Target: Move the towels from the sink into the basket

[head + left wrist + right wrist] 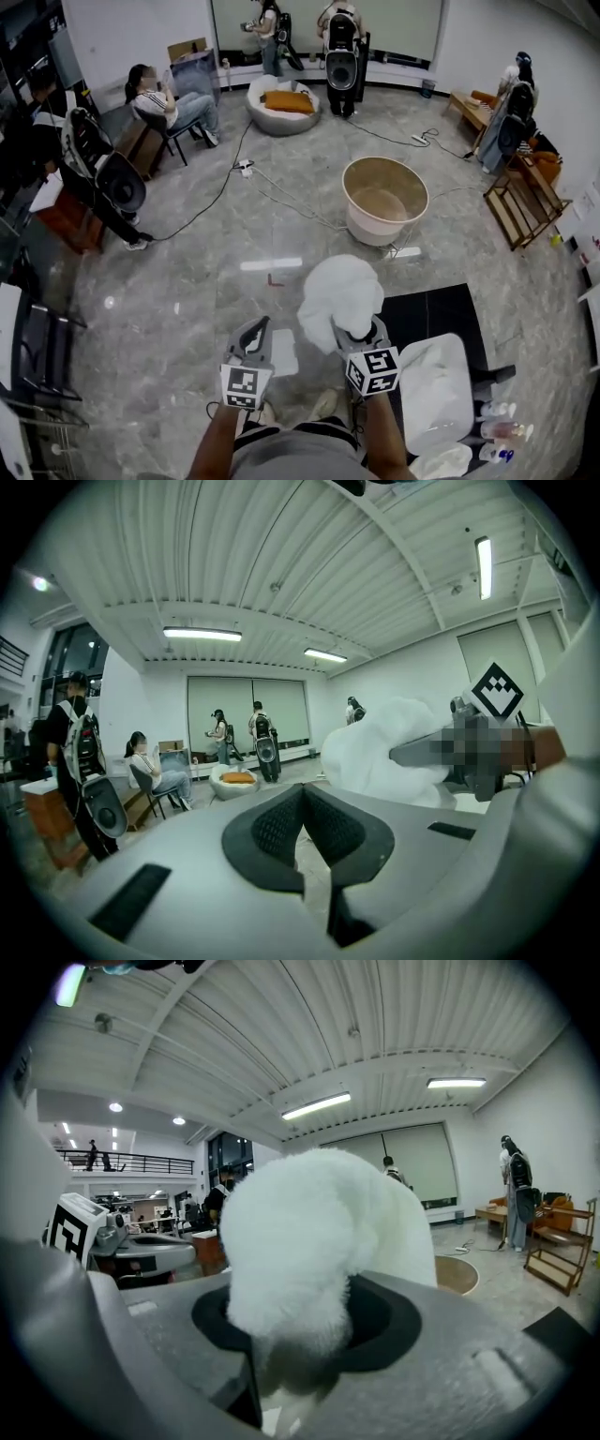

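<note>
You stand on a grey marbled floor [187,281] crossed by cables [225,185]. White walls [131,28] ring the room, a wooden rack [525,202] stands at your right, and long strip lights [202,633] glow on the ribbed ceiling [281,555]. A black mat [427,309] lies near your feet.

A fluffy white towel [339,295] in the right gripper [358,328] hangs nearer than the round beige basket [366,230]; the white sink [450,352] lies nearer still, rightward.

I note one white, fluffy towel [339,291], bunched and clamped in the right gripper [359,330]. Round beige basket [370,230] stands upright on the floor beyond. White sink [436,384] sits lower right.
</note>
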